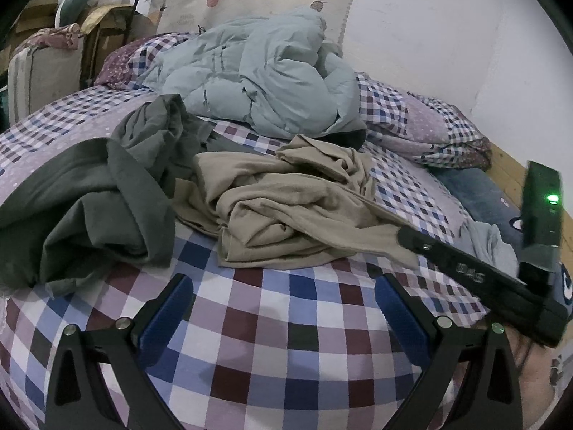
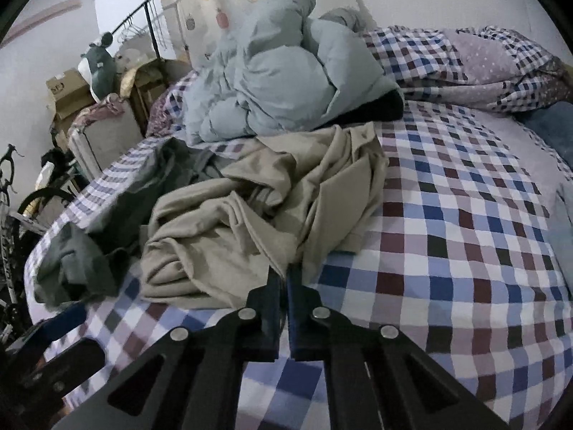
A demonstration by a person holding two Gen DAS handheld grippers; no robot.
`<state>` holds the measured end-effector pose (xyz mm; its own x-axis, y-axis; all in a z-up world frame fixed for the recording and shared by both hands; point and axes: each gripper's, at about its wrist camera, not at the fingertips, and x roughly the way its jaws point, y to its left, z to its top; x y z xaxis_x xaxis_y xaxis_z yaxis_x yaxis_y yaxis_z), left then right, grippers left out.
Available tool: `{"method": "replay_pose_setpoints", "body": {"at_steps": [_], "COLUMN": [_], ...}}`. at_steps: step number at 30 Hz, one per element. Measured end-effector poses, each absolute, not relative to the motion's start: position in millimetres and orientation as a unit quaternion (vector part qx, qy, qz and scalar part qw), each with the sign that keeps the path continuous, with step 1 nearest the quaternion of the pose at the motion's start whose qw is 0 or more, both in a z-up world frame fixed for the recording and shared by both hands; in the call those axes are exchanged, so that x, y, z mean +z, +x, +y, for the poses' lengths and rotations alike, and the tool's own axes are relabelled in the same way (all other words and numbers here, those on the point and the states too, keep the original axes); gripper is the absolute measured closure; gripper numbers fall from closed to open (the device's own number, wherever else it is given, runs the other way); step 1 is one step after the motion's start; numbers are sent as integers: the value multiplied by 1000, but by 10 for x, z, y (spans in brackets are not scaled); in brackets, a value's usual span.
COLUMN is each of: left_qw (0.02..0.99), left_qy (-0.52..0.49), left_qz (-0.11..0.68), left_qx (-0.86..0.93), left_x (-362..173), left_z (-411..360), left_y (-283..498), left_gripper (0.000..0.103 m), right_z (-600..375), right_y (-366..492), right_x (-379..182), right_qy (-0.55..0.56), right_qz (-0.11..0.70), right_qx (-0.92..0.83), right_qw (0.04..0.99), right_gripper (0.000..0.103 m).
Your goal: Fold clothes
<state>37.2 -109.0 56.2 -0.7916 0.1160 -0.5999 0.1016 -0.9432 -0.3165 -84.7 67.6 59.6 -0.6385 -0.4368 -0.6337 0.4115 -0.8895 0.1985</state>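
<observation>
A crumpled beige garment [image 1: 286, 208] lies in the middle of the checked bed sheet [image 1: 286, 326]. To its left sits a bunched dark green garment [image 1: 100, 197]. My left gripper [image 1: 283, 286] is open just above the bare sheet, short of the beige pile, with nothing between its blue pads. From the right, my right gripper [image 1: 403, 236] reaches the beige garment's near right edge. In the right wrist view its jaws [image 2: 284, 272] are shut, pinching the edge of the beige garment [image 2: 232, 222], which stretches up toward them. The green garment [image 2: 78, 265] lies at the bed's left edge.
A light blue duvet [image 1: 258, 71] is heaped at the back of the bed, and a checked quilt [image 1: 429, 122] lies bunched at the back right by the wall. Blue cloth [image 1: 476, 193] lies at the right. Boxes, a plush toy [image 2: 100, 61] and a bicycle [image 2: 21, 208] stand left of the bed.
</observation>
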Motion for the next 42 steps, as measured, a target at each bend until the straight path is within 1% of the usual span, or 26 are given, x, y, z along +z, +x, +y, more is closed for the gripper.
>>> {"method": "replay_pose_setpoints", "body": {"at_steps": [3,6,9,14,24,29,34,42], "left_qw": [6,6,6,6,0,-2,-3,8], "left_qy": [-323,-323,-323,-326,-321,-320,-313,-313], "left_qz": [-172,-176,-178,-176,-193,-192,-195,-188], "left_qx": [931,930,929,929,927,928,929,931], "left_x": [561,560,558,549,548,543,552,526], "left_z": [-1094,-1100,-1095,-1079,-1065,-1010,-964,-777], "left_y": [371,375,378,366,323,317,305,226], "left_gripper": [0,0,0,0,0,0,0,0], "right_z": [786,930,1087,1346,1822,2108,2538,2944], "right_y": [-698,-585,-550,-465,-301,-215,-161,-205], "right_x": [691,735,717,720,905,886,873,731], "right_qy": [337,320,321,322,304,309,304,315], "right_qz": [-18,-22,-38,-61,-78,-84,-129,-157], "right_qx": [-916,-929,-932,-934,-943,-944,-943,-936], "right_qw": [218,182,161,143,107,80,48,16], "right_gripper": [102,102,102,102,102,102,102,102]}}
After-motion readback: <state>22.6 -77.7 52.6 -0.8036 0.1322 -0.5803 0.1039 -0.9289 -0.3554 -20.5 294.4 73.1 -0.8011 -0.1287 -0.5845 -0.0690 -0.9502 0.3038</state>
